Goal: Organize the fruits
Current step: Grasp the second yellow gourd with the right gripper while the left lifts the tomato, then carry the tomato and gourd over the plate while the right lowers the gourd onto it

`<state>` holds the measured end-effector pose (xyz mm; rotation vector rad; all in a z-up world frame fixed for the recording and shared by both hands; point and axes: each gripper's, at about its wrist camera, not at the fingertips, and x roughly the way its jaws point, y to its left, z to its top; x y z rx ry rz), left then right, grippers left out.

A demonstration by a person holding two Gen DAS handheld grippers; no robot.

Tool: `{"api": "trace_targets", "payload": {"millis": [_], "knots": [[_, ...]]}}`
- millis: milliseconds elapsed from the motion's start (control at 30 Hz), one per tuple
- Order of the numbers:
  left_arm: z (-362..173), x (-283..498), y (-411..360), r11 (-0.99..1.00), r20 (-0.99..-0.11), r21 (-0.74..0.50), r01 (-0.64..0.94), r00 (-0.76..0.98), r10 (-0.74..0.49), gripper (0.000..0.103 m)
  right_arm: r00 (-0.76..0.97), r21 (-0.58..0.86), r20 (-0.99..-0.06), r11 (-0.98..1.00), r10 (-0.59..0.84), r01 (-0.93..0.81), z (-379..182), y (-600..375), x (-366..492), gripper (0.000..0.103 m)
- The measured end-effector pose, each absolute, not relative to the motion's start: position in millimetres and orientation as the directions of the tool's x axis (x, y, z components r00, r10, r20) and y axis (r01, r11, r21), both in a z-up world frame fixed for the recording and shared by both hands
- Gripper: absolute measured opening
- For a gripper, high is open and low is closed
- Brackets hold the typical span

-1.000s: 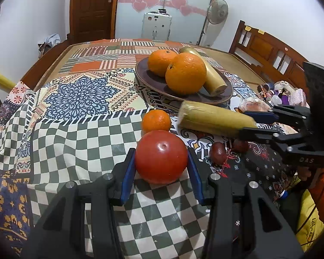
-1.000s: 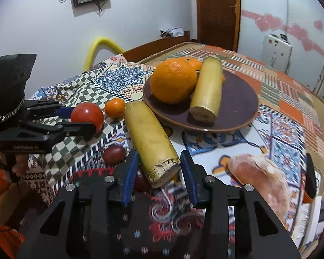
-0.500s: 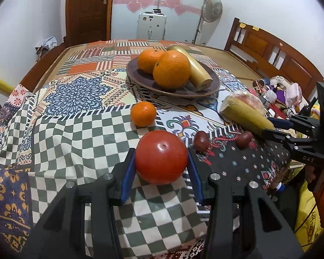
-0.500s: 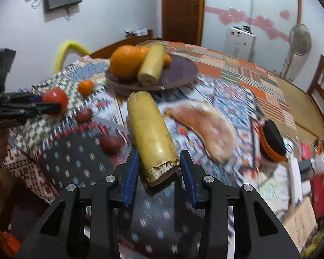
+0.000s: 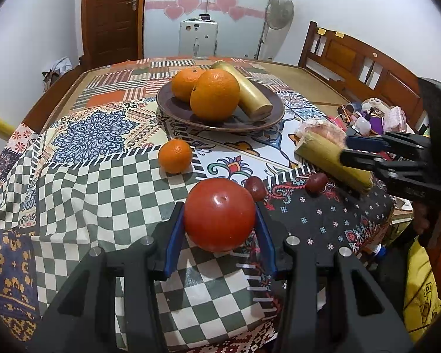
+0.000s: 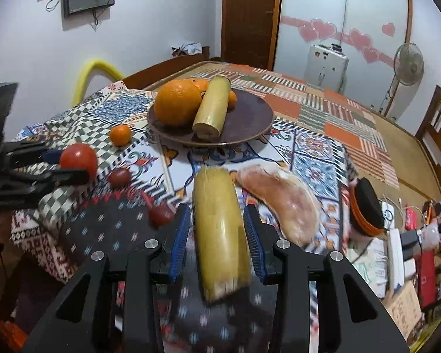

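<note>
Fruits lie spread over a patchwork tablecloth (image 5: 82, 194). At the left, the left gripper (image 5: 219, 223) is clamped on a red tomato (image 5: 219, 214), its blue pads pressed against both sides, above the checkered patch near the table edge. Just beyond it sits a small tangerine (image 5: 175, 156), and two dark red dates (image 5: 255, 187) lie on the cloth close by. Further back, a brown plate (image 5: 173, 108) holds two oranges (image 5: 214, 94) and a yellow cane piece (image 5: 247, 91). To the right, the right gripper (image 6: 217, 235) has a second sugarcane piece (image 6: 219, 229) between its pads, which sit close at its sides; the blur there leaves firm contact uncertain. A pale pomelo wedge (image 6: 282, 200) lies just beside it.
</note>
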<state>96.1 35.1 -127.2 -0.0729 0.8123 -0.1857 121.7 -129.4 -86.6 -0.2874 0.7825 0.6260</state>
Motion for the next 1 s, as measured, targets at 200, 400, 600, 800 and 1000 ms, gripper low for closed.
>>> {"api": "trace_targets", "payload": {"millis": [200,400,600,800,1000], "knots": [[-124,100,39,0.982,-0.704,-0.136,0.135,0.684,-0.191,0.046,0.477,0.044,-0.763,0.771,0.436,-0.635,-98,-114,144,0.038],[-120,106,44,0.983,-0.697,-0.132,0.124,0.694,-0.181,0.046,0.488,0.079,-0.739,0.779,0.465,-0.622,-93,-125,138,0.036],[-105,112,47,0.986,-0.675,-0.123,0.114,0.719,-0.167,0.046,0.565,0.097,-0.656,0.798,0.5,-0.594,-65,-141,127,0.036],[-91,120,48,0.988,-0.651,-0.108,0.11,0.743,-0.154,0.046,0.607,0.129,-0.591,0.804,0.532,-0.58,-40,-149,129,0.036],[-79,137,49,0.991,-0.633,-0.079,0.104,0.763,-0.13,0.046,0.629,0.146,-0.553,0.806,0.547,-0.573,-27,-148,140,0.036]]}}
